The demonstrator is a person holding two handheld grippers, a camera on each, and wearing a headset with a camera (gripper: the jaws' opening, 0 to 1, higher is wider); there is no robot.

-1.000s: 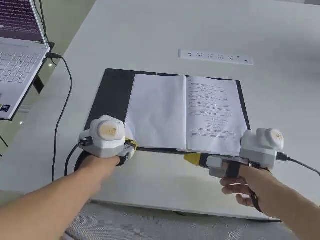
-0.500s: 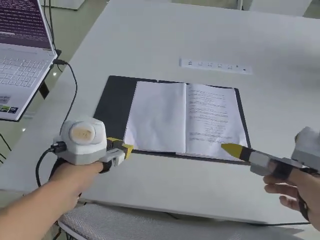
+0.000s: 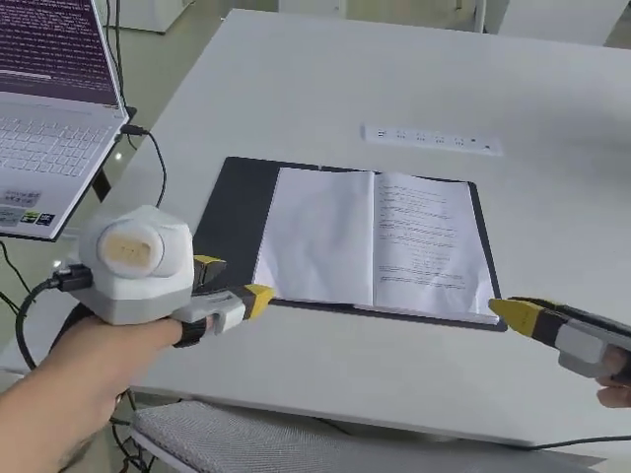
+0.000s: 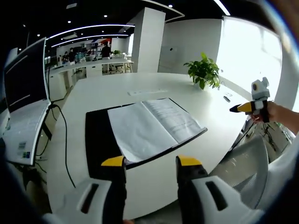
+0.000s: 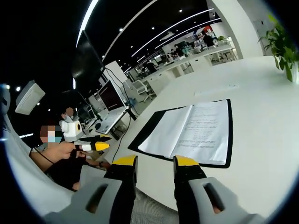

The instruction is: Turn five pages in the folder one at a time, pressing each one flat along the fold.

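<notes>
Folder (image 3: 225,212) lies open flat on the table (image 3: 315,79), left gripper (image 3: 235,279) and right gripper (image 3: 523,313) off its near corners, jaws apart and empty; printed right page (image 3: 424,241) looks thin and floppy, probably best pinched lightly at its outer corner.

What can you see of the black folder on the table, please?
The folder lies open and flat on the white table. Its black cover shows as a wide strip at the left and a thin border elsewhere. A blank white page lies left of the fold, a printed page right. The left gripper and right gripper hover open off its near corners, not touching it.
</notes>
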